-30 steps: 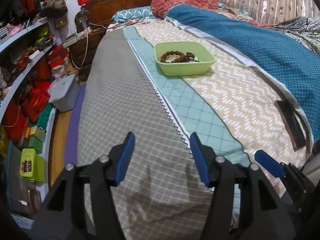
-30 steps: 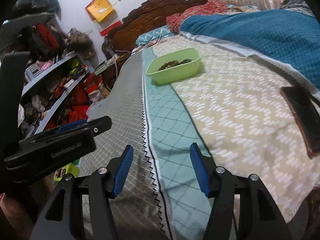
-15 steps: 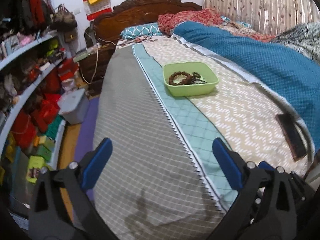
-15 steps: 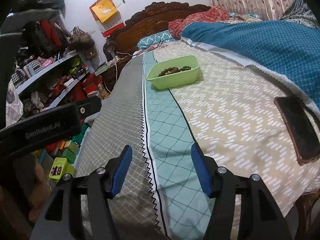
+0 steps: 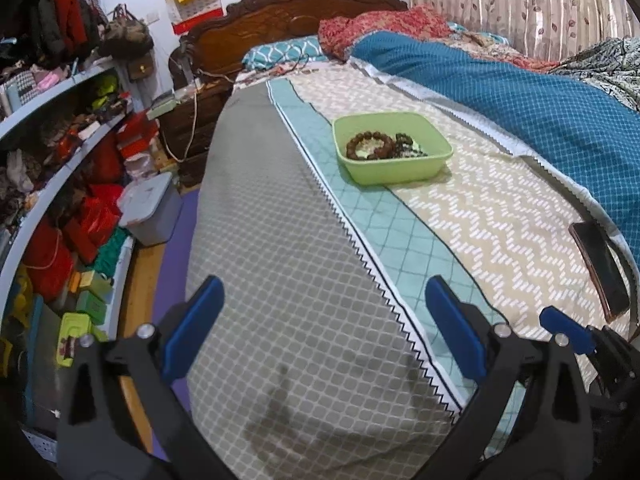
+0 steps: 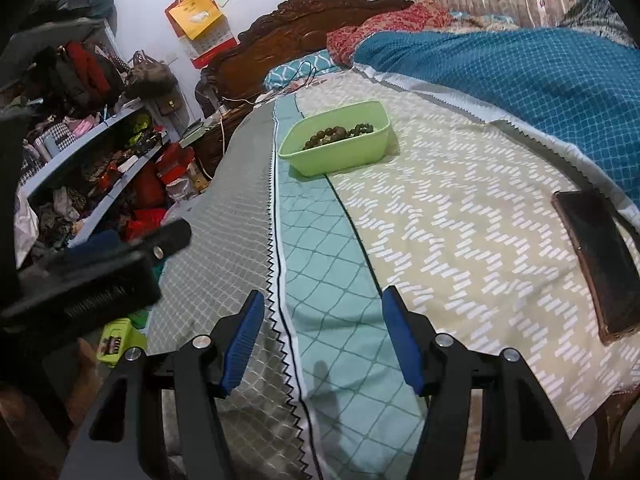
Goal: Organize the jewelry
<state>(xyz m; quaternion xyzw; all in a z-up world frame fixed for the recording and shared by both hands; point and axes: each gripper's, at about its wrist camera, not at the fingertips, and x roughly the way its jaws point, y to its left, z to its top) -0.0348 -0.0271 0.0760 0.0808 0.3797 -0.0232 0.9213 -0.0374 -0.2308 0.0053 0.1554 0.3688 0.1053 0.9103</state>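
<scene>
Far up the bed point(image 5: 280, 280), my left view looks into the square green plastic tub point(image 5: 394, 150), showing round wooden bead bracelets point(image 5: 370, 145); my right sees mostly its wall. Left claw point(image 5: 324, 332) just spread wide, empty; right claw point(image 6: 324, 344) part-spread, empty.

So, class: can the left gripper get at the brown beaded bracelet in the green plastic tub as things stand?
Probably yes: the left gripper is open and empty, the bedspread between lies bare, and the tub is open-topped, though the bracelet lies well ahead.
</scene>
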